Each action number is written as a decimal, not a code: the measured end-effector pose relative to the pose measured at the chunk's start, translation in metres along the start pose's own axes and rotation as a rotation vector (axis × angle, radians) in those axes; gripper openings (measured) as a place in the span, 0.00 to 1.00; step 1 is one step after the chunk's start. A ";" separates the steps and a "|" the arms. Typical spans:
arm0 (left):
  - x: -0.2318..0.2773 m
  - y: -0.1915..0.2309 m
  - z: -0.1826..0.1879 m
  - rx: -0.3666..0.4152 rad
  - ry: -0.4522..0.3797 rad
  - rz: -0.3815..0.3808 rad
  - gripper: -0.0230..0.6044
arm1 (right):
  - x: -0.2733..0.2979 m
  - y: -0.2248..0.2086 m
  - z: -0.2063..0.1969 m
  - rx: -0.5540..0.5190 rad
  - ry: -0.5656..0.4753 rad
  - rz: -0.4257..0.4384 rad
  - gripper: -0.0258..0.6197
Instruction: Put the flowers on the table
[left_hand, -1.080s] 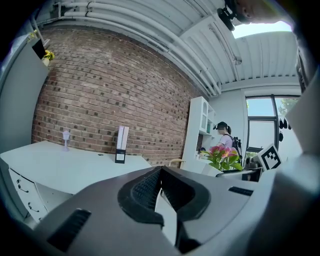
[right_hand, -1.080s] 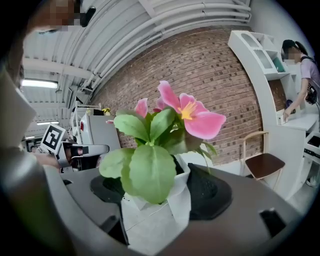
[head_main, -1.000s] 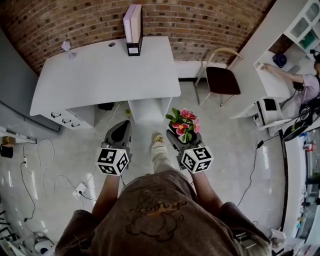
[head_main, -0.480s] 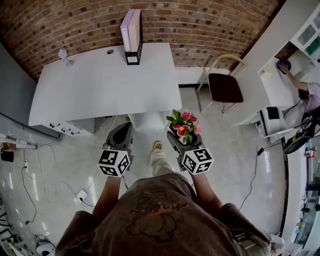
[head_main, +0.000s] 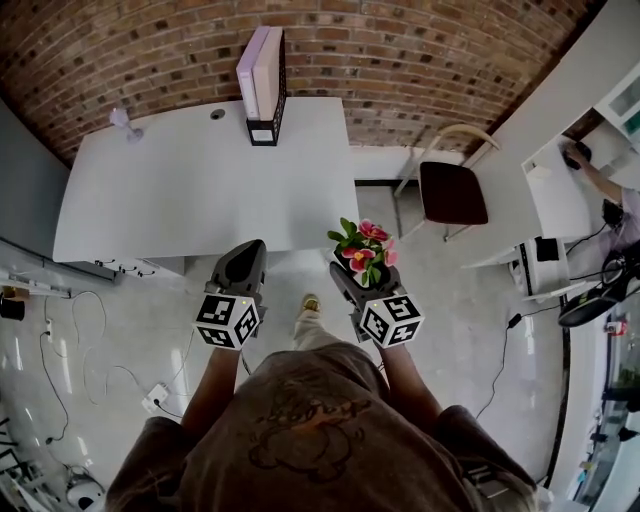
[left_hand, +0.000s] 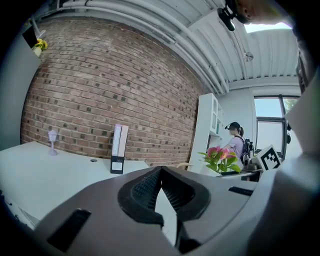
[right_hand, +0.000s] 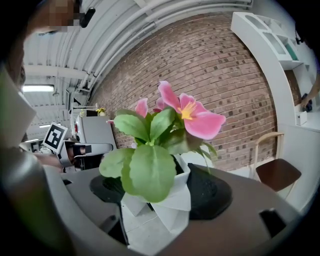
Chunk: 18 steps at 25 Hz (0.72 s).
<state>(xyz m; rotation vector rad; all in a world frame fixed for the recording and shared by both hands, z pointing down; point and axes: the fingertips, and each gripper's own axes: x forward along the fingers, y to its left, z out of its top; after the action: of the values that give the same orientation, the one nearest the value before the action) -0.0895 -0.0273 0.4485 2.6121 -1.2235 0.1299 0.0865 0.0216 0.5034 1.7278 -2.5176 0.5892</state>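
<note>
A person stands before a white bench (head_main: 200, 190) with the right claw (right_hand: 160, 197) clamped on a white faceted pot (right_hand: 172, 207). The pot holds pink flowers (right_hand: 192, 112) and broad green leaves, and hangs in the air over the floor just short of the bench's near edge. What fills the pot under the foliage cannot be seen. The left claw (left_hand: 160, 187) is pressed closed on nothing. The likely trouble lies in the grip and the landing. The pot's slanted faces could slide between the pads and tip the top-heavy plant, and a release at the very edge, or before the base sits flat, could send it to the floor. At the bench's far side a black file holder (head_main: 263, 125) keeps pink and white folders (head_main: 260, 65) upright, well apart from the plant.
</note>
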 end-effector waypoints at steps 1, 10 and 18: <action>0.006 0.002 0.003 0.000 0.000 0.005 0.07 | 0.006 -0.005 0.004 0.000 0.002 0.004 0.60; 0.060 0.019 0.020 -0.008 0.005 0.053 0.07 | 0.054 -0.049 0.033 0.005 0.009 0.045 0.60; 0.097 0.032 0.032 -0.017 -0.002 0.104 0.07 | 0.097 -0.080 0.048 -0.006 0.035 0.093 0.60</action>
<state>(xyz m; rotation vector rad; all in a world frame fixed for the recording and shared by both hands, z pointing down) -0.0523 -0.1278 0.4421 2.5357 -1.3554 0.1350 0.1307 -0.1056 0.5054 1.5916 -2.5841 0.6103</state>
